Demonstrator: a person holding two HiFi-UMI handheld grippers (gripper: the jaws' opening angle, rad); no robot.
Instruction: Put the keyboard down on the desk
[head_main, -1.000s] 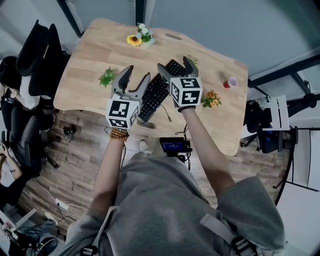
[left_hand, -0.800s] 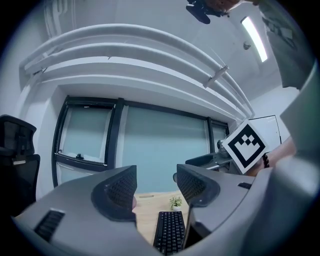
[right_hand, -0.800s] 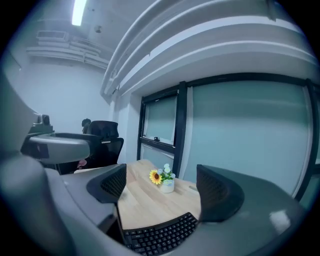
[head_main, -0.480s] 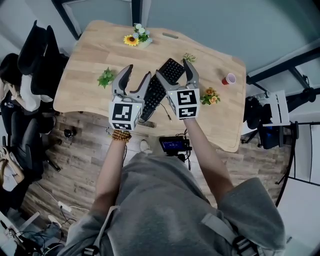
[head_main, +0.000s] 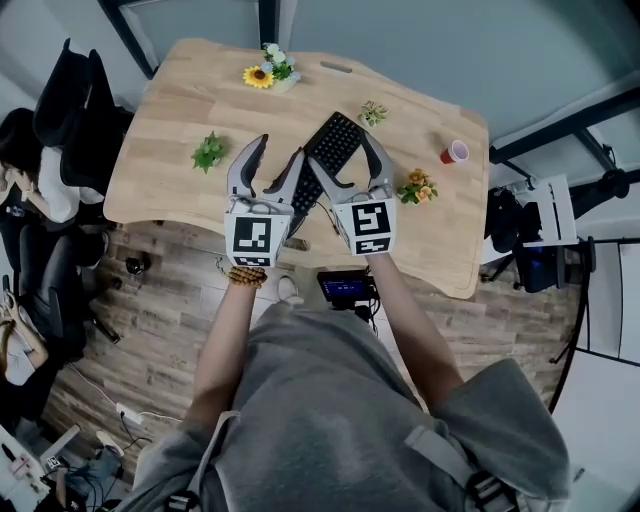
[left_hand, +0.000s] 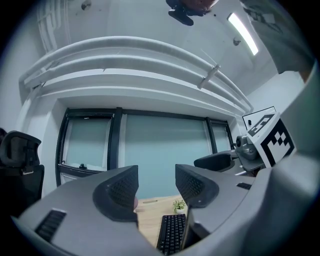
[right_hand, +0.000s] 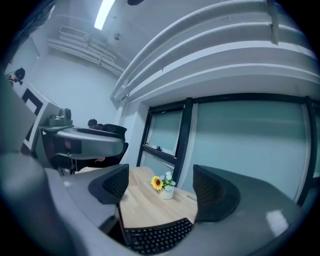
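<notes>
Keyboard (head_main: 338, 135) lay on the worktop (head_main: 180, 110); placement judged done. Left claw (head_main: 280, 150) and right claw (head_main: 340, 150) were released, closing on nothing. Next: withdraw clear.

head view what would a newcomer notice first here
The two grey claws with black-and-white marker cubes, the left claw and right claw, hang side by side over the near part of the light wooden desk; their jaws are closing with nothing gripped between them. Between and beyond them the black keyboard lies slantwise on the desk, with a sunflower in a small white pot at the far edge.
</notes>
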